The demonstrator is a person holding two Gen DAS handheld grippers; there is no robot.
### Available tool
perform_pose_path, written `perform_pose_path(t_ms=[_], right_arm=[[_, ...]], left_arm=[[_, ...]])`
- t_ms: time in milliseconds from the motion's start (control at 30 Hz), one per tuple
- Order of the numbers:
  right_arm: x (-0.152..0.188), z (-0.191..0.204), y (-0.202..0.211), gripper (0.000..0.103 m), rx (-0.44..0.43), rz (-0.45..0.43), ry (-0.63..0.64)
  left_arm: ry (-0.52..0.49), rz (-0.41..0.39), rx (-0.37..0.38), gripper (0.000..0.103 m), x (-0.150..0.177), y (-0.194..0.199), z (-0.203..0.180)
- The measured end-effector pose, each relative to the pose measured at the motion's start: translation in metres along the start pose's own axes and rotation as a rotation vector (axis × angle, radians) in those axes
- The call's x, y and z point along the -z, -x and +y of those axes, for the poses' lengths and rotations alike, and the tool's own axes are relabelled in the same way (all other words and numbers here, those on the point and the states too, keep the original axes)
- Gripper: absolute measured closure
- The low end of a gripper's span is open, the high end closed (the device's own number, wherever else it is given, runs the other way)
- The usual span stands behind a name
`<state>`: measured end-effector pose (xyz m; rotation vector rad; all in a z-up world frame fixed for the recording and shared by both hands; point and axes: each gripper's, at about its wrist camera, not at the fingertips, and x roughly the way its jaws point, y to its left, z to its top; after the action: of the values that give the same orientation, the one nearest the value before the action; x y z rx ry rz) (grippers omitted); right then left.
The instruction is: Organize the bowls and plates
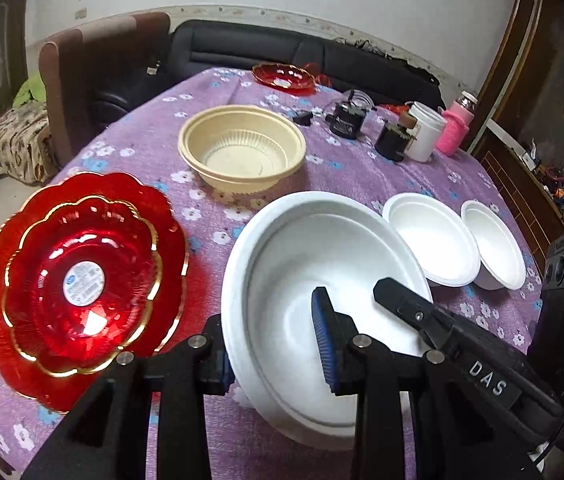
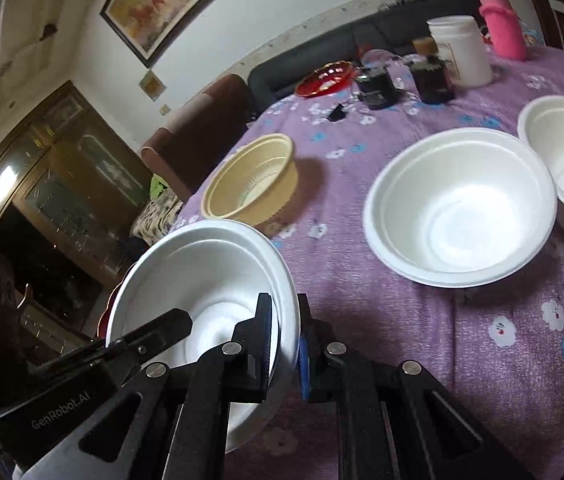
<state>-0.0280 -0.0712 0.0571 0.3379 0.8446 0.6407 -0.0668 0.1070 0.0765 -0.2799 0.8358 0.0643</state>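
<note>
I am gripping one large white foam bowl [image 1: 322, 280] with both claws. My left gripper [image 1: 277, 348] is holding a narrow opening, one pad inside and one outside the near-left rim. My right gripper [image 2: 286, 344] is pinched almost shut on the opposite rim. Left of the left claw are lying stacked red glass plates [image 1: 81, 280]; beyond the right claw are sitting two smaller white bowls [image 2: 462, 208].

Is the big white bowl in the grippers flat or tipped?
Tipped. The big white bowl leans off the tablecloth, with both the left gripper and right gripper pinching its rim.
</note>
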Motion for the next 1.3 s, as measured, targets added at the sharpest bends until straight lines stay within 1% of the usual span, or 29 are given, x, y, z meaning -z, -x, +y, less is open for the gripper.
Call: perform_pose_path(t_ms=[167, 300, 433, 567, 600, 667, 733, 767, 833, 900, 967, 1000, 1033, 1067, 1100, 1167, 1233, 1300], right_arm=[[0.001, 0.009, -0.002, 0.090, -0.017, -0.011, 0.012], [-0.003, 0.033, -0.004, 0.090, 0.007, -0.015, 0.070], [-0.005, 0.057, -0.007, 0.090, -0.007, -0.012, 0.113], [0.001, 0.063, -0.006, 0.090, 0.017, -0.008, 0.124], [0.003, 0.061, -0.005, 0.090, 0.032, -0.006, 0.126], [0.008, 0.053, -0.002, 0.089, 0.090, 0.001, 0.124], [0.013, 0.038, -0.001, 0.089, 0.127, 0.018, 0.105], [0.014, 0.030, -0.002, 0.089, 0.138, 0.029, 0.086], [0.017, 0.016, -0.004, 0.089, 0.156, 0.045, 0.053], [0.018, 0.006, -0.008, 0.088, 0.168, 0.062, 0.048], [0.019, -0.001, -0.009, 0.088, 0.162, 0.061, 0.026], [0.018, -0.002, -0.008, 0.088, 0.158, 0.059, 0.018], [0.016, -0.003, -0.008, 0.086, 0.158, 0.058, 0.016], [0.014, -0.003, -0.006, 0.081, 0.160, 0.053, 0.017], [0.012, -0.003, -0.002, 0.078, 0.164, 0.042, 0.022], [0.010, 0.000, 0.006, 0.066, 0.171, 0.017, 0.034], [0.008, 0.000, 0.012, 0.060, 0.178, -0.004, 0.028], [0.003, -0.003, 0.014, 0.060, 0.174, -0.007, 0.013]], left_arm=[[0.027, -0.001, 0.011, 0.072, 0.003, 0.007, 0.012], [0.055, -0.031, 0.005, 0.072, 0.002, 0.020, 0.025], [0.090, -0.059, 0.002, 0.071, 0.000, 0.034, 0.042], [0.078, -0.067, 0.006, 0.071, -0.001, 0.037, 0.044], [0.067, -0.062, 0.010, 0.071, -0.001, 0.034, 0.041], [0.034, -0.038, 0.017, 0.071, 0.002, 0.024, 0.030], [-0.007, -0.004, 0.019, 0.064, 0.008, 0.008, 0.015], [-0.024, 0.014, 0.016, 0.062, 0.011, 0.000, 0.009], [-0.046, 0.048, 0.008, 0.061, 0.014, -0.018, 0.000], [-0.053, 0.087, 0.007, 0.060, 0.016, -0.029, -0.003], [-0.044, 0.122, 0.022, 0.060, 0.017, -0.034, 0.000], [-0.042, 0.130, 0.029, 0.057, 0.016, -0.033, 0.002], [-0.042, 0.133, 0.031, 0.054, 0.016, -0.031, 0.004], [-0.040, 0.135, 0.035, 0.044, 0.015, -0.028, 0.007], [-0.037, 0.132, 0.042, 0.038, 0.013, -0.025, 0.009], [-0.037, 0.122, 0.043, 0.035, 0.011, -0.016, 0.015], [-0.039, 0.130, 0.052, 0.034, 0.008, -0.012, 0.017], [-0.043, 0.150, 0.088, 0.034, 0.006, -0.008, 0.020]])
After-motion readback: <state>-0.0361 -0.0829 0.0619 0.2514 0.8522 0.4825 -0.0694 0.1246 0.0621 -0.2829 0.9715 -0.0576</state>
